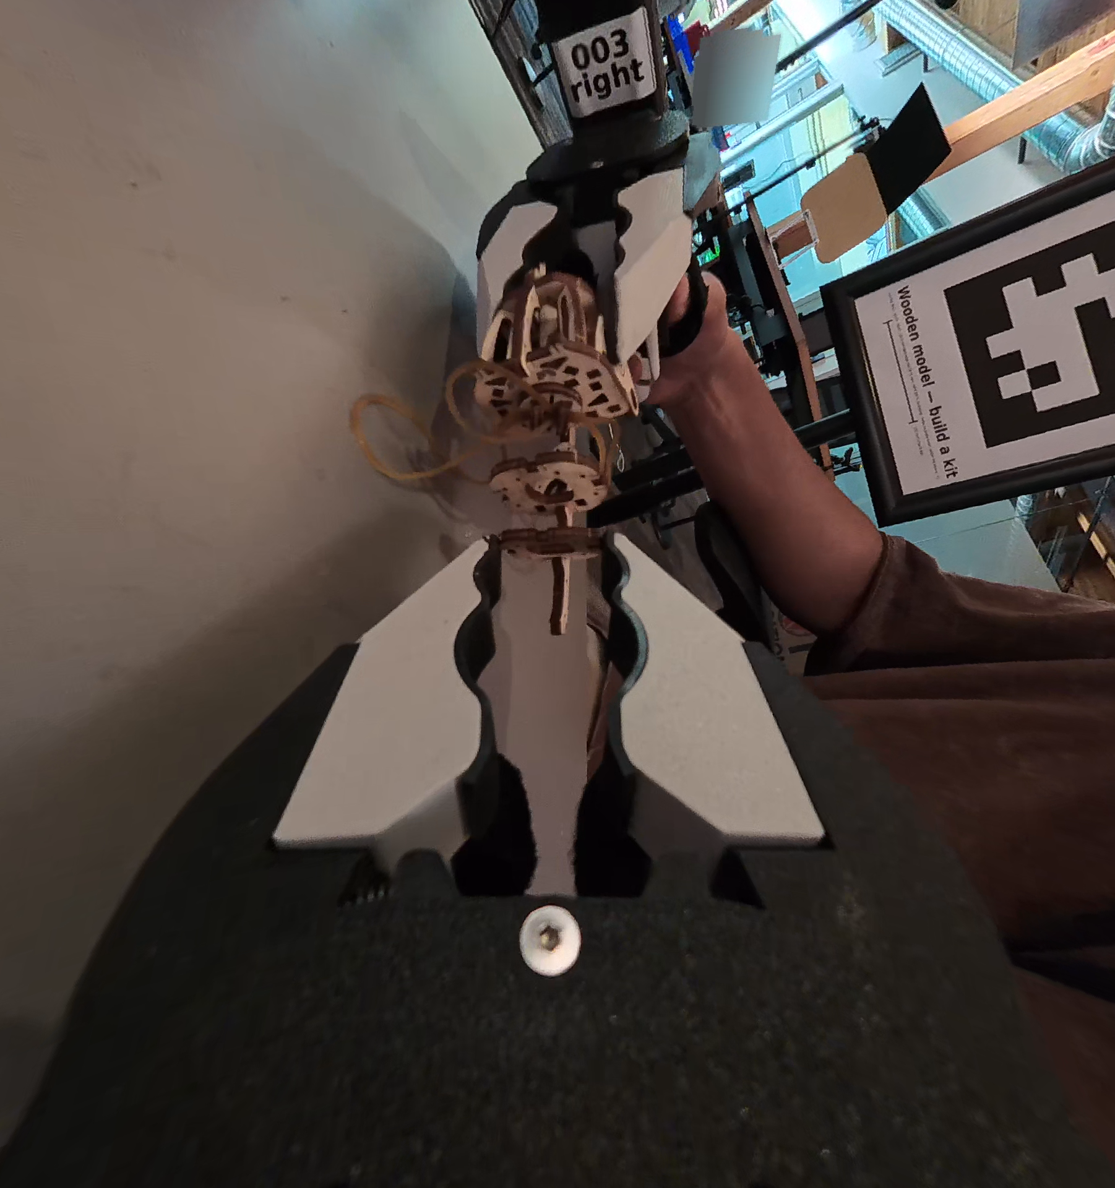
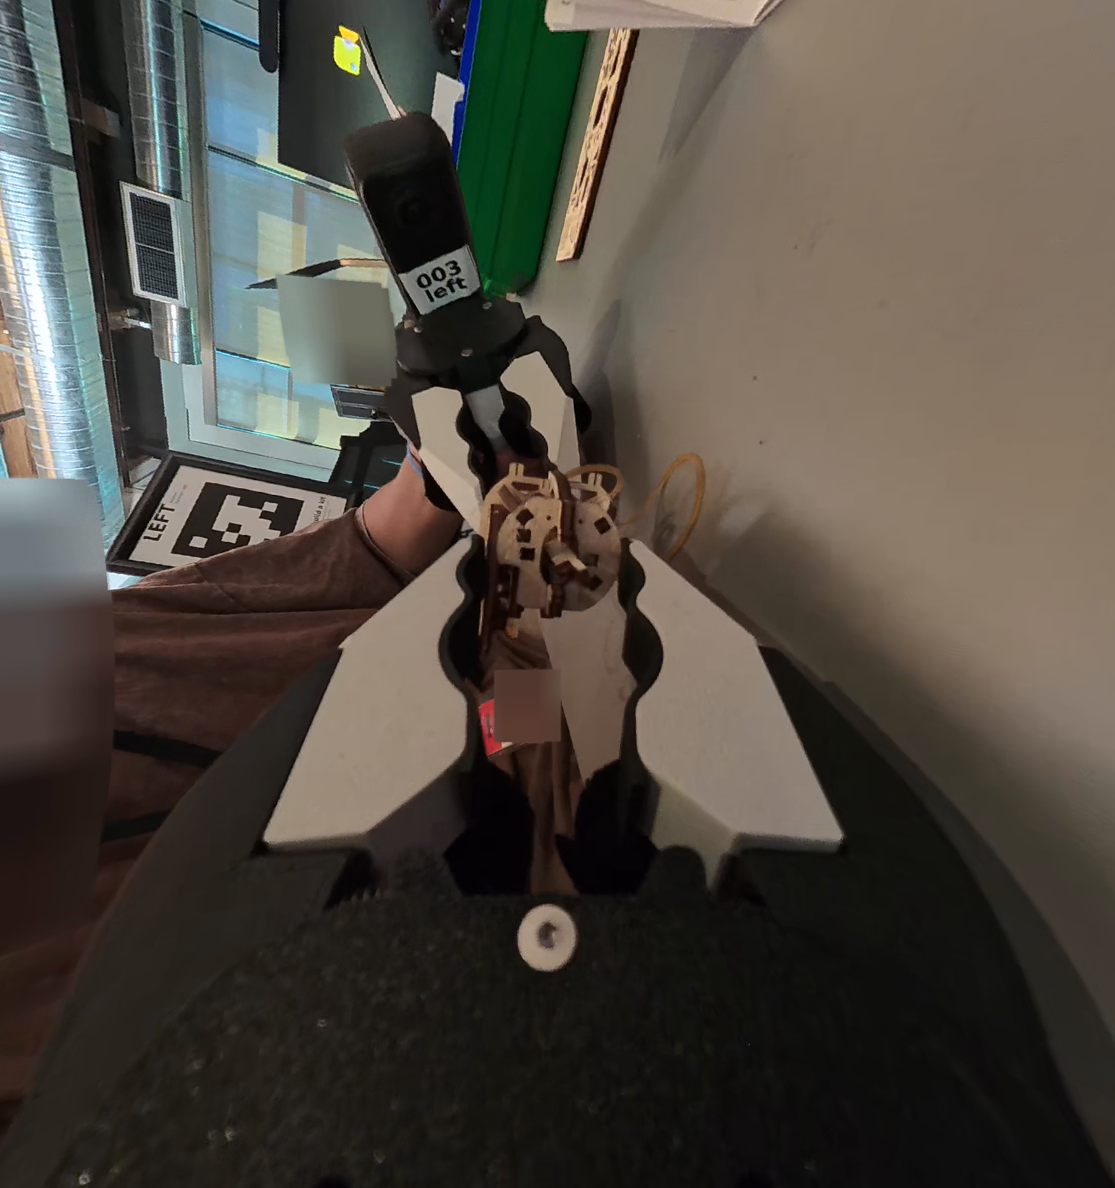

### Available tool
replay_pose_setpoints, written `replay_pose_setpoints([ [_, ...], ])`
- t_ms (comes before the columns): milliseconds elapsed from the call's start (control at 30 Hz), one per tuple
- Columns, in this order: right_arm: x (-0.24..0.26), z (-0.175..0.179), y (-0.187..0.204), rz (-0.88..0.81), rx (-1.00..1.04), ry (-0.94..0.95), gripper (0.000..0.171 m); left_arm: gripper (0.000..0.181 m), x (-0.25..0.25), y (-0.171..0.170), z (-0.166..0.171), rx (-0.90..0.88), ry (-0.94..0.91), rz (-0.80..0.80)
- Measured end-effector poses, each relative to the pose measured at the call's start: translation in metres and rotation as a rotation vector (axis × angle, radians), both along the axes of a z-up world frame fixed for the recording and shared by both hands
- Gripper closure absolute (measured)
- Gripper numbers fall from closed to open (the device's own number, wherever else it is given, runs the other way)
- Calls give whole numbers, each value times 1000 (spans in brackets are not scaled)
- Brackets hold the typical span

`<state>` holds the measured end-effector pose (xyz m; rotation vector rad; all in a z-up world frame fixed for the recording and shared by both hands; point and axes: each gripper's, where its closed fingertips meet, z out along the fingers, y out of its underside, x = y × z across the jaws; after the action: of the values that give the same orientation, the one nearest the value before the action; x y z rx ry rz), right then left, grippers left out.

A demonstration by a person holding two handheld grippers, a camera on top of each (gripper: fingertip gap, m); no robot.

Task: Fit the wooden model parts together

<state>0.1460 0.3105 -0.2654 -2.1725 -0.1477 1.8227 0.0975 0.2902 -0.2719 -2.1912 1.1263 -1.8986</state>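
Above the pale bench (image 1: pixel 156 321), both grippers meet nose to nose and share one wooden model (image 1: pixel 542 392) held clear of the surface. The left gripper (image 1: pixel 545 546) has its jaws drawn in on a thin flat wooden piece (image 1: pixel 545 539) at the near end of the model, pinched right at the fingertips, while a slim wooden stem (image 1: pixel 560 594) hangs back between the fingers. The right gripper (image 1: pixel 561 308) comes in from the far side, its jaws clamped around the bulkier cage-like end of the model. In the right wrist view the same gripper (image 2: pixel 548 559) grips the model (image 2: pixel 552 553) between its white fingers (image 2: pixel 413 643), and the left gripper (image 2: pixel 523 476) faces it from beyond, touching the model's other end. The model is made of pale laser-cut discs with dark cut-outs, stacked along a central axle. Tan rubber bands (image 1: pixel 388 443) loop out from the model toward the bench; whether they rest on it is unclear. A hand (image 1: pixel 683 360) in a brown sleeve (image 1: pixel 928 643) grips the right gripper's handle. A framed sign with a black-and-white marker (image 1: pixel 1005 360) stands past the bench's edge. In the right wrist view, a green board (image 2: pixel 523 141) and a wooden parts sheet (image 2: pixel 597 148) lie near the bench's far edge.
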Motion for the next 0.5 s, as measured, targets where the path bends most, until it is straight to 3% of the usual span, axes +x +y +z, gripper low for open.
replay_pose_setpoints([
  [367, -5, 15, -14, 13, 537, -123, 131, 152, 3, -20, -18, 414, 60, -159],
  [500, -8, 19, -20, 35, 631, -158, 131, 152, 4, -25, -22, 558, 74, -188],
])
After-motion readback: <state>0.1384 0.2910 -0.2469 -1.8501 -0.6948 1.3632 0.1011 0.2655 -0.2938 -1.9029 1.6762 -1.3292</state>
